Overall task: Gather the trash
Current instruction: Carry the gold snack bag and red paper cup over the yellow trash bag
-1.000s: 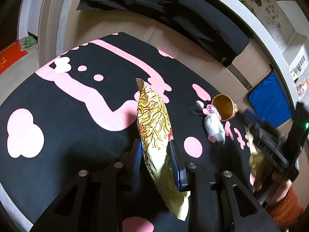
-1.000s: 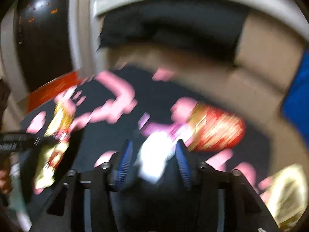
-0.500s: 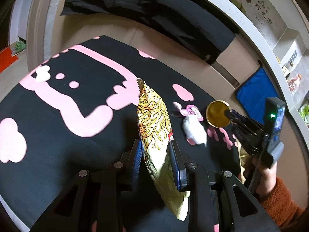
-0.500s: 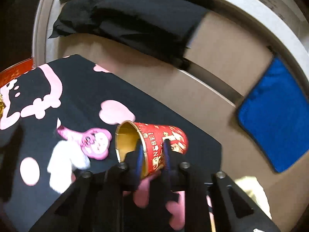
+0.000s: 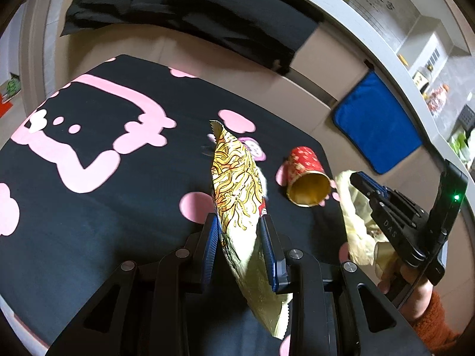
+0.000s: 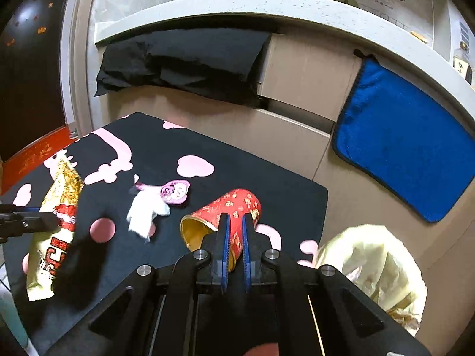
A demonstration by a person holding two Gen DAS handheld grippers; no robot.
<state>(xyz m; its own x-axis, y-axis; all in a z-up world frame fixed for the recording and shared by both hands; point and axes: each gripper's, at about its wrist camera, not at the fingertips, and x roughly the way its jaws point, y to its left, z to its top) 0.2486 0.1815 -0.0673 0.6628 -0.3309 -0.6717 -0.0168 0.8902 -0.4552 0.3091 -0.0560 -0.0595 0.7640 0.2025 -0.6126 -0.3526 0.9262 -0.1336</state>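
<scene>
Left gripper [image 5: 240, 246] is clamping the noodle packet [image 5: 237, 187] w/ its fingers; right gripper [image 6: 234, 247] is clenched empty, just over the red cup [image 6: 231, 216]. Cup, tissue [image 6: 145, 210] & pink wrapper [image 6: 175, 191] are lying uncollected on the surface [image 6: 267, 178] (yellow bag [image 6: 377, 270] beside it).

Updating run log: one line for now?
left gripper: shut on gold noodle packet | right gripper: shut, empty | red paper cup: lying loose

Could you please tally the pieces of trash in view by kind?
Snack bag: 1
Paper cup: 1
Pink wrapper: 1
White tissue: 1
Total: 4
</scene>
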